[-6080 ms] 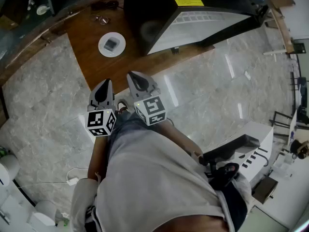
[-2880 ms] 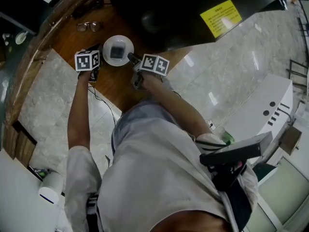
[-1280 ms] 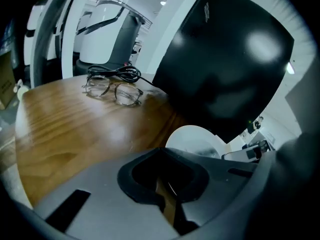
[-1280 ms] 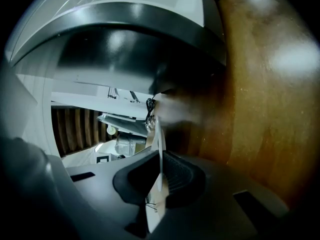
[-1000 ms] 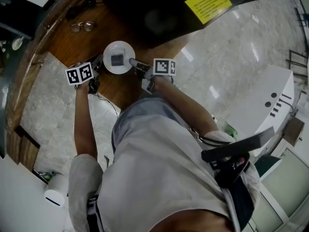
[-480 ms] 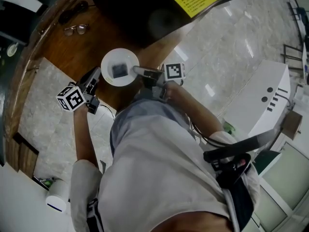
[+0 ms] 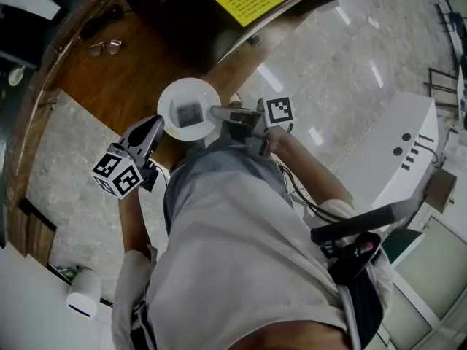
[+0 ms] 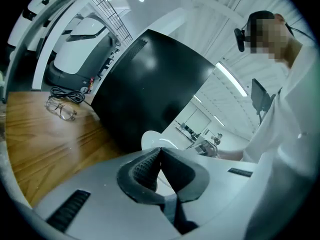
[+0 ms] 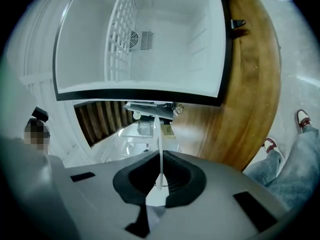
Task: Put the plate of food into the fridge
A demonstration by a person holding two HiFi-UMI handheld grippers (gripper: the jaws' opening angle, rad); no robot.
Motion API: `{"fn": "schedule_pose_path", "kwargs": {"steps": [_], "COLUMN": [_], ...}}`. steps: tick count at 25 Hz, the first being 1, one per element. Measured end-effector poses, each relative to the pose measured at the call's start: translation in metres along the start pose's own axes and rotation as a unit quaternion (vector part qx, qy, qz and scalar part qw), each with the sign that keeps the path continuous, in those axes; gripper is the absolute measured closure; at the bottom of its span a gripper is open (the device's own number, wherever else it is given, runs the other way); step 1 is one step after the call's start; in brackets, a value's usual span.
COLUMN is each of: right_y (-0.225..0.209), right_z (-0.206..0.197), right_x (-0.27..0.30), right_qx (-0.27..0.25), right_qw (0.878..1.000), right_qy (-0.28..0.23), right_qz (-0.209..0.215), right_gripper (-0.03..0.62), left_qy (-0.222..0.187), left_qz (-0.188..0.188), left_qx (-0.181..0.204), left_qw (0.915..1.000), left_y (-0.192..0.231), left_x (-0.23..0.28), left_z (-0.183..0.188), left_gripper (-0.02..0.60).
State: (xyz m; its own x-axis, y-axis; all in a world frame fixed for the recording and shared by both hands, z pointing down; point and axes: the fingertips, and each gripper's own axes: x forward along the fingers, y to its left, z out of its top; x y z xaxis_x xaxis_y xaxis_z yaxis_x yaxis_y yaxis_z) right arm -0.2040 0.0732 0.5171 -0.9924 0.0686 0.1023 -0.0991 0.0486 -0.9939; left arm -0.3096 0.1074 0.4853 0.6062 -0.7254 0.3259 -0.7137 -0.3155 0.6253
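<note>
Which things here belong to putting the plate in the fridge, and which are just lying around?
Job: white round plate of food; right gripper clamping its rim; black fridge, standing open.
Lying about: wire-framed spectacles; coiled black cable.

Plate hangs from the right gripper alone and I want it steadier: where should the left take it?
Probably take the plate by its bare rim opposite the right gripper, coming in level from the left. Only that thin rim fits between jaws; food fills the middle. The left gripper is shut: open it first.
</note>
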Motion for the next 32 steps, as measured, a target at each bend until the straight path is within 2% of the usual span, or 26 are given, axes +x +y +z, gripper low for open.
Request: {"fn": "schedule_pose_path", "kwargs": {"steps": [4, 9, 12, 16, 20, 23, 27, 32], "right_y": [0.017, 0.039, 0.047, 0.056, 0.079, 0.092, 0.105, 0.099], "right_z": [0.011, 0.043, 0.068, 0.099, 0.153, 0.177, 0.205, 0.251], "right_x": [-0.053, -0.142, -0.194, -0.252, -0.322, -0.33, -0.334, -0.332], "right_qx": [-0.007, -0.013, -0.017, -0.018, -0.022, -0.038, -0.028, -0.019], "right_qw": [1.0, 1.0, 0.999, 0.998, 0.996, 0.996, 0.995, 0.994], "right_qy": [-0.002, -0.011, -0.027, -0.065, -0.083, -0.08, -0.079, -0.103], "right_qz": [0.003, -0.002, -0.003, 0.015, 0.02, 0.027, 0.046, 0.009], "right_gripper": [0.569, 0.569, 0.569, 0.569, 0.569, 0.569, 0.569, 0.569], "left_qy": [-0.006, -0.007, -0.005, -0.022, -0.028, -0.046, -0.092, -0.175], "left_qz": [0.0, -0.025, -0.036, -0.049, -0.049, -0.043, -0.017, 0.014], "left_qx": [0.022, 0.062, 0.094, 0.1, 0.125, 0.133, 0.154, 0.143], "left_qw": [0.9997, 0.9977, 0.9949, 0.9935, 0.9906, 0.9891, 0.9836, 0.974], "left_y": [-0.039, -0.108, -0.146, -0.191, -0.251, -0.269, -0.282, -0.276], "left_x": [0.025, 0.085, 0.127, 0.175, 0.251, 0.274, 0.3, 0.332], "left_z": [0.012, 0.024, 0.022, 0.019, 0.029, 0.033, 0.049, 0.081], "left_gripper": [0.565, 0.565, 0.565, 0.565, 0.565, 0.565, 0.565, 0.565]}}
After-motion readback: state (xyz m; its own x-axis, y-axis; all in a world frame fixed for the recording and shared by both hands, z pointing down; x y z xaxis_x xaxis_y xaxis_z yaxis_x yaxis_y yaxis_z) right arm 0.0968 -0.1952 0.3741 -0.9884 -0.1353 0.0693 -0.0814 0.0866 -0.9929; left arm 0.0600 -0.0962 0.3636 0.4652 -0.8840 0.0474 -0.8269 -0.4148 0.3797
